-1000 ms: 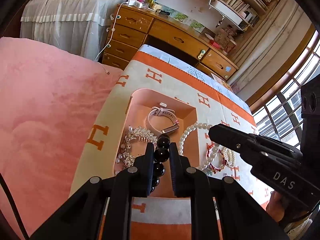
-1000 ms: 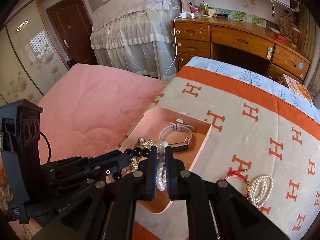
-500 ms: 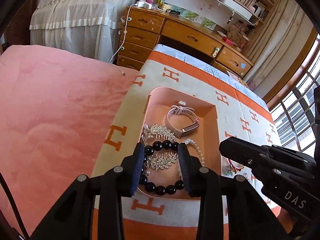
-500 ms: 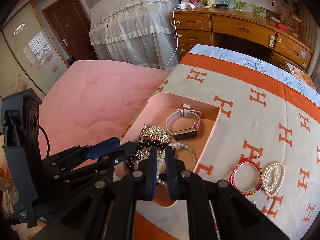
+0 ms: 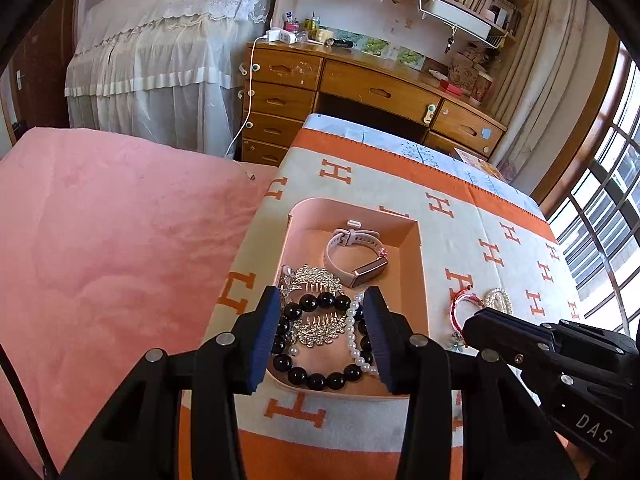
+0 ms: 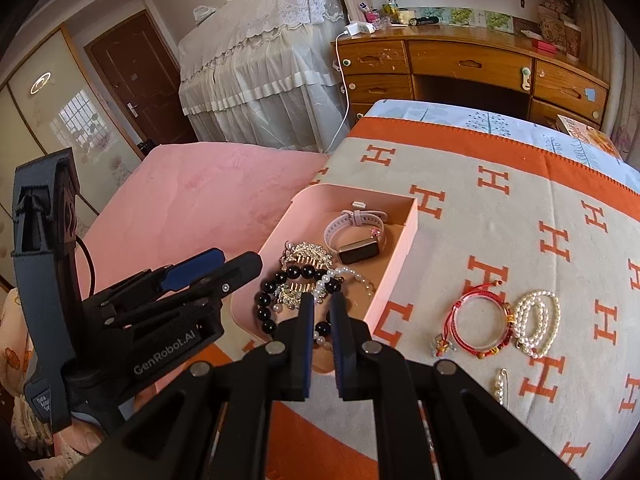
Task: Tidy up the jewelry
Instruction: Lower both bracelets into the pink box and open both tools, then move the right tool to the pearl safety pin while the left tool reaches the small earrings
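Observation:
A pink box (image 5: 356,210) on the H-patterned blanket holds a black bead bracelet (image 5: 316,380), a silver comb (image 5: 316,276), a pearl strand (image 5: 352,332) and a pale watch (image 5: 362,268). My left gripper (image 5: 322,296) hovers over the box's near end. Its jaws are opening, and the black bracelet lies loose below them, untouched by the pads. My right gripper (image 6: 320,300) is shut on nothing, just above the box's near right corner. On the blanket to the right lie a red bracelet (image 6: 480,320), a pearl bracelet (image 6: 536,320) and a small pearl clip (image 6: 500,388).
A pink bedspread (image 5: 100,260) lies left of the blanket (image 6: 500,220). A wooden desk (image 5: 380,92) with drawers stands behind, beside a lace-covered piece of furniture (image 5: 160,60). Windows (image 5: 600,220) run along the right.
My left gripper let go of the black bead bracelet, which now lies in the box. That gripper opened and drew back upward. The right gripper shifted right, staying shut.

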`<state>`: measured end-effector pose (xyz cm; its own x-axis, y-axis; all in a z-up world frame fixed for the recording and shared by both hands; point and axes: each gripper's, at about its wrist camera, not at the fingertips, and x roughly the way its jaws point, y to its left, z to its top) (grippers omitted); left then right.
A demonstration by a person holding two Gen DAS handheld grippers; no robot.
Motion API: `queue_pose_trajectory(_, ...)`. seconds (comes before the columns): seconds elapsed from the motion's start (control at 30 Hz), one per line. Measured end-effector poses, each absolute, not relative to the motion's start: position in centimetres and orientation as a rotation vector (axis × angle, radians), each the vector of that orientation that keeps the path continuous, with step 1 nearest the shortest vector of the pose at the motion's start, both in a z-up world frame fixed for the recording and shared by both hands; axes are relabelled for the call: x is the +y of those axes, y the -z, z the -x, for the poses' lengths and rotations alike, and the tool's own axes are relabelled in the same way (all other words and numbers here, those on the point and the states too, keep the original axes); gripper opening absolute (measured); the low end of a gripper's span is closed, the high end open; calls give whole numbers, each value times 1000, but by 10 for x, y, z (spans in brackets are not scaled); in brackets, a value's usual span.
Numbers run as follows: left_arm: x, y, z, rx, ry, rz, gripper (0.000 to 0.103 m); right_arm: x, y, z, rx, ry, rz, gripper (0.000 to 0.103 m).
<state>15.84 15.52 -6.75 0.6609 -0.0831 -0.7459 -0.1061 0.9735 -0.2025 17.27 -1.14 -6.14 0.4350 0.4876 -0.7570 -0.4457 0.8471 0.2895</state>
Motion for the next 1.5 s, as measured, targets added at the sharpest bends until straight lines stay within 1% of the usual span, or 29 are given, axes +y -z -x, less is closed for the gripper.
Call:
queue_pose_trajectory(0.17, 140, 60, -153, 833, -2, 190, 45, -36, 63, -159, 943, -551, -79, 9)
queue_pose_trajectory(0.3, 125, 55, -147, 819, 19, 162, 52, -57, 67, -148, 939, -520, -99, 9)
queue_pose_trajectory(0.63, 72, 51, -132, 815, 91, 78, 54, -113, 79, -126, 915, -448, -148, 9)
queue_pose_trajectory(0.73, 57, 52, -129, 822, 103, 58, 57, -129, 82, -125, 906, -422, -165, 9)
queue_pose_trajectory(0.8, 49, 52, -126, 824, 107, 50, 62, -139, 84, -127, 901, -411, -182, 9)
queue_pose_trajectory(0.93, 43, 54, -121, 832, 120, 70, 63, -157, 86, -131, 890, -386, -204, 9)
queue_pose_trajectory(0.97, 42, 55, -120, 837, 125, 78, 63, -161, 87, -133, 887, -381, -205, 10)
queue_pose_trajectory(1.0, 41, 56, -119, 842, 131, 85, 63, -164, 88, -133, 885, -376, -202, 16)
queue_pose_trajectory(1.03, 39, 58, -117, 847, 138, 91, 64, -167, 89, -134, 881, -371, -197, 26)
queue_pose_trajectory(1.1, 35, 62, -115, 860, 153, 95, 64, -173, 91, -134, 867, -358, -188, 35)
queue_pose_trajectory(1.33, 12, 91, -99, 937, 240, 52, 64, -192, 105, -142, 880, -353, -197, 35)
queue_pose_trajectory(1.5, 2, 105, -95, 956, 269, 27, 64, -193, 116, -143, 900, -388, -178, 35)
